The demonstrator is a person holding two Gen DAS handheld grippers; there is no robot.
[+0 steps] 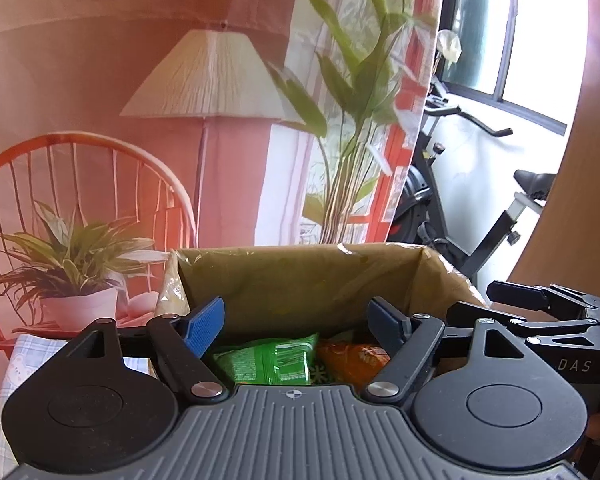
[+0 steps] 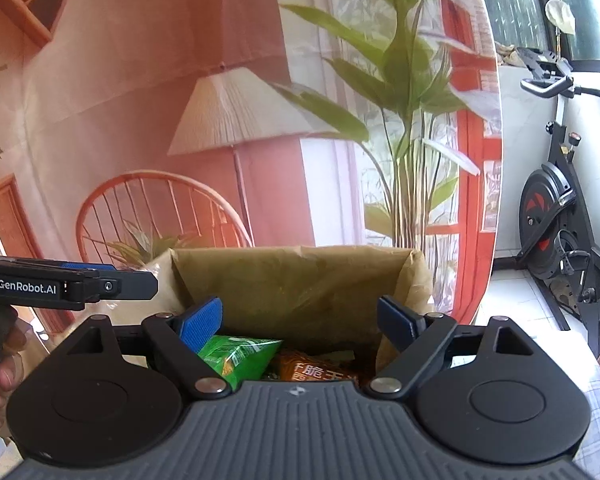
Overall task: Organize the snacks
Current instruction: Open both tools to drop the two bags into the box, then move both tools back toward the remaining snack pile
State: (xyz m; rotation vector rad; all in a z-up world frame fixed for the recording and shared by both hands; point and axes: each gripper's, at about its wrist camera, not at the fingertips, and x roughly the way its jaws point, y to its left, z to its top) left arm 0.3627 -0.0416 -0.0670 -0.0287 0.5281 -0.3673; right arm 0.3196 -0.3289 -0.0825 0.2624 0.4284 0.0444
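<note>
A brown cardboard box (image 1: pixel 300 280) stands open in front of both grippers; it also shows in the right wrist view (image 2: pixel 300 284). Inside lie a green snack bag (image 1: pixel 268 360) and an orange snack bag (image 1: pixel 352 354), seen too in the right wrist view as the green bag (image 2: pixel 236 356) and the orange bag (image 2: pixel 316 368). My left gripper (image 1: pixel 298 320) is open and empty above the box's near side. My right gripper (image 2: pixel 300 318) is open and empty, also above the box. The right gripper shows at the right of the left wrist view (image 1: pixel 540 308); the left gripper shows at the left of the right wrist view (image 2: pixel 80 284).
A printed backdrop (image 1: pixel 140 100) with a lamp, chair and plants hangs behind the box. An exercise bike (image 2: pixel 560 216) stands at the right by a window. A checked cloth (image 1: pixel 28 360) lies at the left under the box.
</note>
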